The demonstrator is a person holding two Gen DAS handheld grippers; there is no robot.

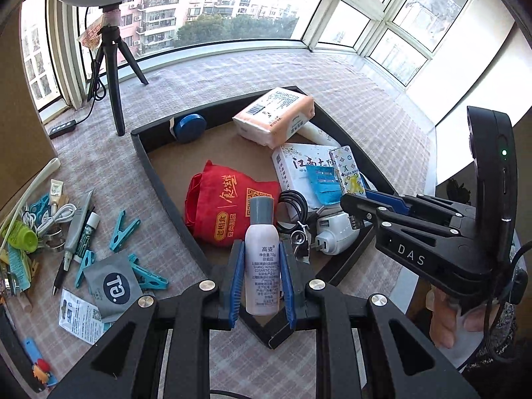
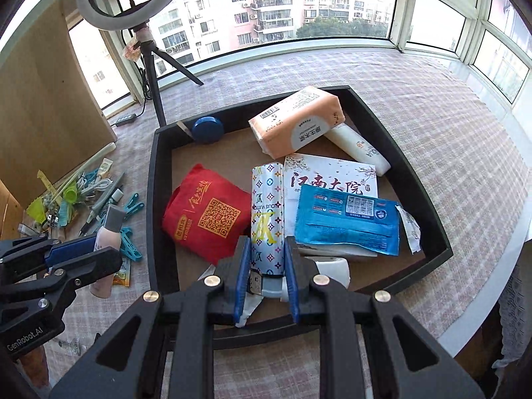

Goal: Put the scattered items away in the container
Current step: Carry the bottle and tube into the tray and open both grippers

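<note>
- Two claws, both loaded: left claw [image 1: 260, 286] grips the small spray bottle [image 1: 261, 259] mid-body, looks light and slick.
- Right claw [image 2: 266, 279] clamps the patterned lighter-style case [image 2: 267, 222], rigid, over the tray [image 2: 153, 199].

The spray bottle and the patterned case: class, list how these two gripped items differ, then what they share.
1. The spray bottle is plain pale pink with a grey cap; the patterned case is white with coloured monogram print.
2. The left gripper holds the spray bottle; the right gripper holds the patterned case.

Shared: both sit clamped between blue-padded jaws near the black tray.
</note>
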